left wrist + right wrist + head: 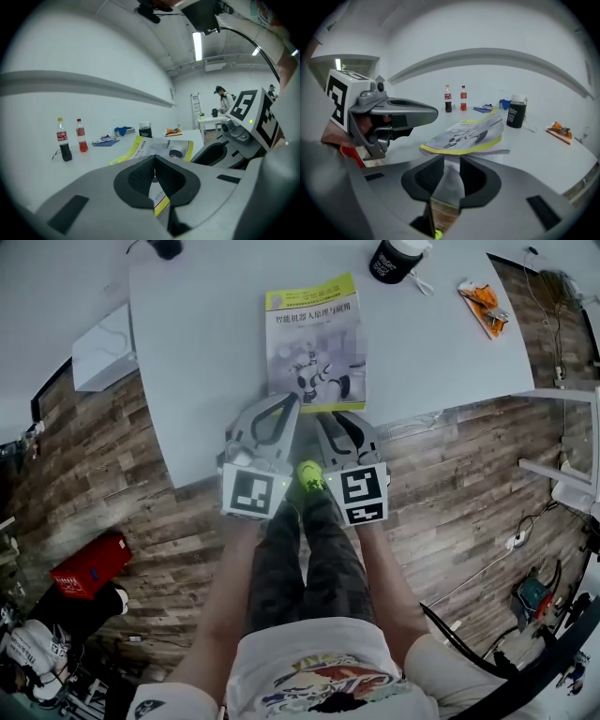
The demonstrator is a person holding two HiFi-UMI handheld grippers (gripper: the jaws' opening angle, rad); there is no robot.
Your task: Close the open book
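Note:
The book (314, 338) lies closed on the white table (206, 352), its grey and yellow-green cover facing up, near the front edge. In the right gripper view the book (471, 133) shows its cover's near edge bowed slightly above the pages. My left gripper (281, 404) hovers just short of the book's near left corner with its pads (140, 176) pressed together on nothing. My right gripper (339, 420) is beside it at the near right corner, its jaws a little apart with nothing between them. In their own views the left gripper (153, 161) and the right gripper (451, 166) both face the book (159, 149).
A black jar (394, 259) and an orange packet (483, 304) sit at the table's far right. Two drink bottles (70, 139) stand at the far left. A white box (103, 348) is left of the table, a red case (89, 563) on the wood floor.

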